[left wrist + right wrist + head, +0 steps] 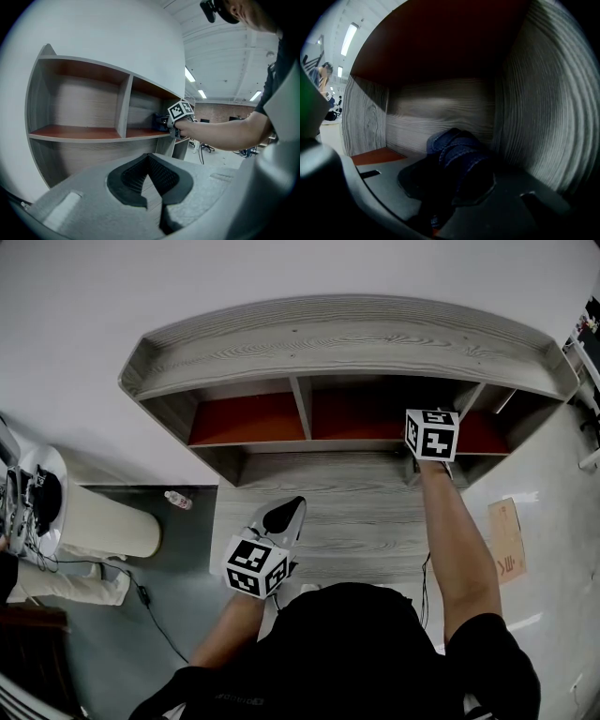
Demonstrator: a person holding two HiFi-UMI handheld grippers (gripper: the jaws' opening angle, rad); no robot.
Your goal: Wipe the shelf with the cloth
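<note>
The right gripper (451, 186) pinches a dark blue cloth (458, 149) between its fingers. The cloth sticks out in front of the fingers in a bunched-up lump. It is deep inside one box of the shelf (356, 338). Just past the cloth is the back wall (436, 115). Close on the right of the fingers is a side wall (548, 112). Low and to the left of the fingers lies the red board (375, 156).

To wipe well, I think the cloth should press flat on the red board and not hang above it. I cannot tell if it touches the board now. Then it should slide from the corner out to the open front in slow, even strokes. The pinch needs to be tight so the cloth does not slip out. The corner is a tight spot, so the hard fingers could bump the side wall or the back wall.

The left gripper (149, 158) has its fingers pressed together with nothing between them. It hangs lower down, in front of the shelf and well apart from the cloth.

A divider (300, 407) stands far to the left of the right fingers, and it would stop a long stroke. On the floor, far left of the left fingers, are a white round tub (108, 521) and a small bottle (176, 500). A brown card (506, 540) lies far off on the right. None of these are in the way.
</note>
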